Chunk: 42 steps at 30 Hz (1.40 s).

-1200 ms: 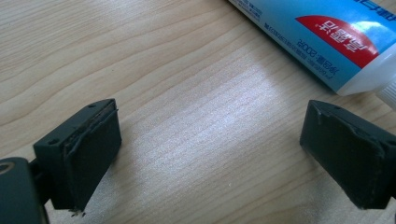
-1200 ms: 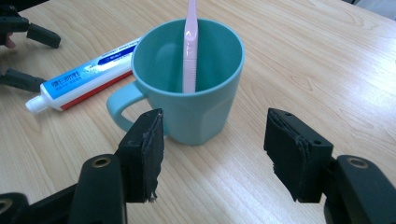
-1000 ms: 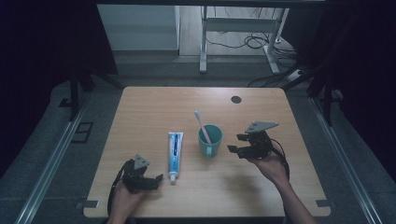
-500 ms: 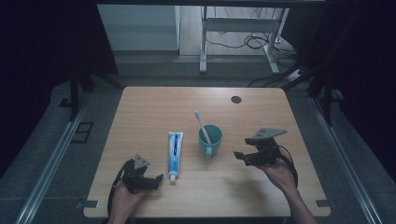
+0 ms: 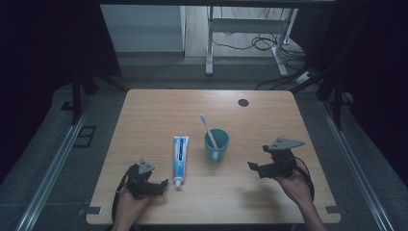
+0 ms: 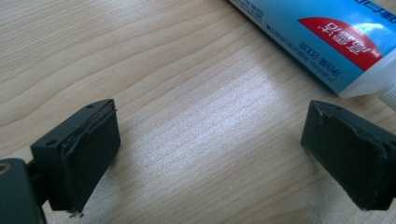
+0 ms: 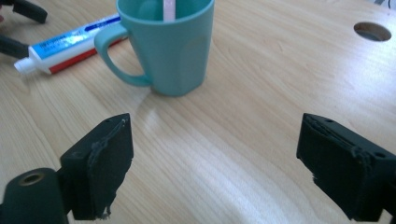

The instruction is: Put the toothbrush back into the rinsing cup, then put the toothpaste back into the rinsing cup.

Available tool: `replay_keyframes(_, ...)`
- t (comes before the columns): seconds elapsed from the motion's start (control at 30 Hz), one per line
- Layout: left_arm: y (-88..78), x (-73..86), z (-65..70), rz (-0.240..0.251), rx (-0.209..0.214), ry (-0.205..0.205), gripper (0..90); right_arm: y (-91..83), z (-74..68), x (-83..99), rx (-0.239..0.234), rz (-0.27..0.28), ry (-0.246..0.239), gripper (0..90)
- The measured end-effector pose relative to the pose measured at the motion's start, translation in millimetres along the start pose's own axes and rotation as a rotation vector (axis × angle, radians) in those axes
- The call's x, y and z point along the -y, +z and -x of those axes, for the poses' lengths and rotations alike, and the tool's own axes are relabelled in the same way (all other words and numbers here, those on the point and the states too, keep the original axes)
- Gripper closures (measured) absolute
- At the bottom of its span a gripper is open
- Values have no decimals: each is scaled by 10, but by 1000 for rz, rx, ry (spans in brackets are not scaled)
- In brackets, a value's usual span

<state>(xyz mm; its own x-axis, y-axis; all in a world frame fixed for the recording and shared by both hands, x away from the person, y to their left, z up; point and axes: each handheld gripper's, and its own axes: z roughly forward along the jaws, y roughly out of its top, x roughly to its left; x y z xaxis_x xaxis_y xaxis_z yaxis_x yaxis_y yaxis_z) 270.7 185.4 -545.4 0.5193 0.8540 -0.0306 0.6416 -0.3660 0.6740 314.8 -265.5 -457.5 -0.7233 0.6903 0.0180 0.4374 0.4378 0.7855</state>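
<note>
The tabletop [image 5: 159,110] carried a teal mug [image 5: 217,145] near its middle, a toothbrush [image 5: 208,129] standing in it, with a toothpaste tube [image 5: 180,155] lying flat just to the mug's left, cap toward the person.

The right gripper [image 5: 257,168] sat low on the tabletop, well to the right of the mug. Its jaws had just been opening and stood spread wide with nothing between them. In the right gripper view the mug [image 7: 164,44] stood ahead of the jaws and a little left of their centre line, handle turned toward the tube [image 7: 70,44].

The left gripper [image 5: 161,185] rested near the front edge with its jaws spread and empty too. In the left gripper view the tube [image 6: 322,39] lay just beyond the far jaw, apart from it.

The step in hand looked like a pause between grasps, both jaws free. A grasp of the tube would need the left gripper to slide over until the tube sat between its pads, then close.
</note>
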Motion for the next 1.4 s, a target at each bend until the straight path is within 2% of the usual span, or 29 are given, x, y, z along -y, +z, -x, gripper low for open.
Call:
replay_keyframes(0.4,1,-1,0,0,-1,0,47,39,-2,252,35,-38,7,0)
replay_keyframes(0.63,1,-3,-2,-1,-2,4,47,91,10,403,67,-50,7,0)
replay_keyframes(0.9,2,-3,-1,0,-2,3,47,165,23,579,55,-46,20,0)
replay_keyframes(1.07,2,-3,1,-1,-2,0,46,217,34,677,63,-75,13,0)
replay_keyframes(1.37,-10,0,-9,0,-1,-1,56,265,66,795,66,-95,25,0)
replay_keyframes(1.4,-16,-3,-13,0,-2,-6,83,273,70,812,62,-93,31,0)
